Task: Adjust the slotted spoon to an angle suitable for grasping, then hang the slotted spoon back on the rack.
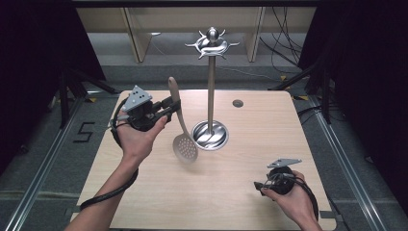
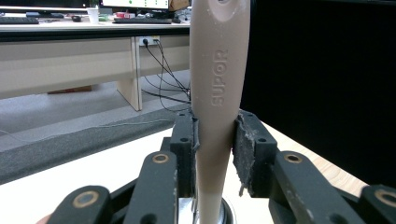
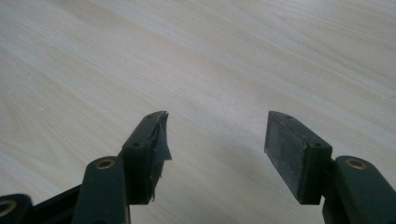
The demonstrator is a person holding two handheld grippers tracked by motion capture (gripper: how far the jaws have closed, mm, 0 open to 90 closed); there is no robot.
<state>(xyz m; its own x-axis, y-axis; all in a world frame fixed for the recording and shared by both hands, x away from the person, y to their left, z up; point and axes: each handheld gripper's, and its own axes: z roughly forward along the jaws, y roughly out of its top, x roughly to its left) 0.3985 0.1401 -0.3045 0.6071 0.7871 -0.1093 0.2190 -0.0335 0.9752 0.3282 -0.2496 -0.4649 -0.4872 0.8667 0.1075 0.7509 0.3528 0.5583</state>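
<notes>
A beige slotted spoon (image 1: 181, 126) hangs upright over the table, round perforated head down, left of a steel utensil stand (image 1: 210, 86) with hooks at its top. My left gripper (image 1: 172, 104) is shut on the spoon's handle; in the left gripper view both pads (image 2: 243, 151) press the handle (image 2: 215, 93), which bears raised lettering. My right gripper (image 1: 258, 186) rests low near the table's front right, pointing left. In the right gripper view its fingertips (image 3: 289, 147) stand apart, open, with bare wood between them.
The stand's round base (image 1: 210, 134) sits at mid-table. A small grey disc (image 1: 237, 103) is set into the light wood tabletop (image 1: 260, 159) behind it. Beyond the far edge lie cables (image 1: 284, 43), bench legs and dark curtains on both sides.
</notes>
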